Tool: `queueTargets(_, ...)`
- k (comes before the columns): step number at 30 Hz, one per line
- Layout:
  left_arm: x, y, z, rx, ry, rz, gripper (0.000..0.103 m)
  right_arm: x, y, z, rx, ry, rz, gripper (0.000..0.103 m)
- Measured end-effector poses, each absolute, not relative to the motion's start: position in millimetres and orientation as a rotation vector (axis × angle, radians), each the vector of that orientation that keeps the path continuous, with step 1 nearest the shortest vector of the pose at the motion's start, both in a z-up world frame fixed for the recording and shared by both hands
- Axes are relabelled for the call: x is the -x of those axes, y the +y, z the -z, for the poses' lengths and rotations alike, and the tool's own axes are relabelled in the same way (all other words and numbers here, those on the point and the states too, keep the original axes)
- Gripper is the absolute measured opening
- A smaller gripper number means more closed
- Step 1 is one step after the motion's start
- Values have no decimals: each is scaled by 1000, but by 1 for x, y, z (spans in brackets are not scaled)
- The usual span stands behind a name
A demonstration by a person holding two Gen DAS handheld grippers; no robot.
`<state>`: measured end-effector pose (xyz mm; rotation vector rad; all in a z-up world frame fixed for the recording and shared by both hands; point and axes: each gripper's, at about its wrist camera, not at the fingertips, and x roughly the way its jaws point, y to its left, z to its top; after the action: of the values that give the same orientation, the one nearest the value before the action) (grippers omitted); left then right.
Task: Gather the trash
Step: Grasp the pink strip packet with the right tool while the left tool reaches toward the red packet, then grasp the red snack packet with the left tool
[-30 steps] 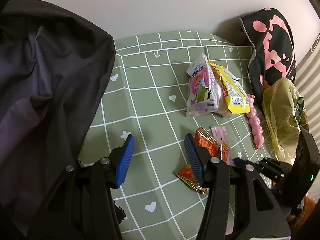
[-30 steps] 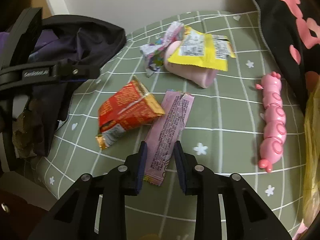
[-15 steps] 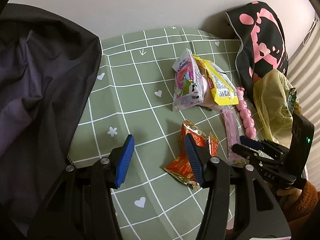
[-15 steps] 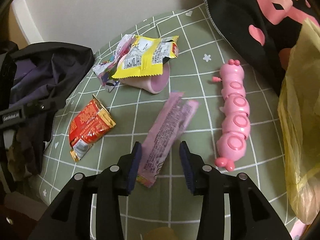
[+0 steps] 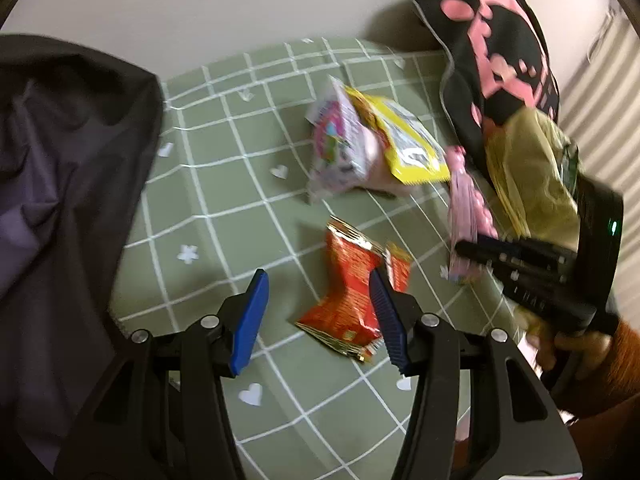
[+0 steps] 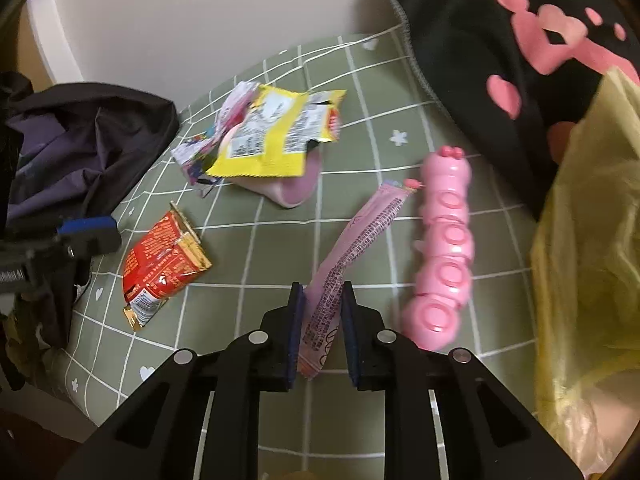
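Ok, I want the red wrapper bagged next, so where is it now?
In the left wrist view the red wrapper lies on the green checked sheet just ahead of the open left tongs, left of the pink wrapper held by the right tongs.

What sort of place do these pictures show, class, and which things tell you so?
Probably a bedroom: a bed with a green checked sheet against a wall, a black-and-pink pillow, dark clothes and a pink toy.
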<state>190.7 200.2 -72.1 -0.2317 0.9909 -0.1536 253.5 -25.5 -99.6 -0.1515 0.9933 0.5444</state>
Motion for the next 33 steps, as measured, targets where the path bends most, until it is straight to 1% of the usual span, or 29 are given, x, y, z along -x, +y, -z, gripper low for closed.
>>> queueTargets(4, -191, 187, 78, 184, 1014, 175, 50, -253, -36, 94, 133, 985, -535, 14)
queueTargets(15, -196, 175, 92, 182, 1097, 154, 50, -240, -43, 78, 134, 952, -550, 14)
queueTargets(17, -196, 173, 93, 185, 1100, 148, 45, -238, -46, 77, 130, 950, -547, 14)
queueTargets(18, -196, 172, 93, 183, 1100, 145, 40, -237, -48, 75, 126, 947, -546, 14)
queueTargets(20, -195, 170, 91, 179, 1098, 136, 36, -234, -52, 71, 123, 937, -545, 14)
queueTargets(21, -195, 169, 90, 177, 1093, 134, 30, -232, -53, 69, 123, 931, -544, 14)
queueTargets(29, -192, 156, 63, 150, 1029, 162, 28, -221, -68, 46, 112, 871, -525, 14)
queueTargets(33, -188, 145, 38, 132, 974, 186, 28, -214, -76, 28, 107, 823, -529, 14)
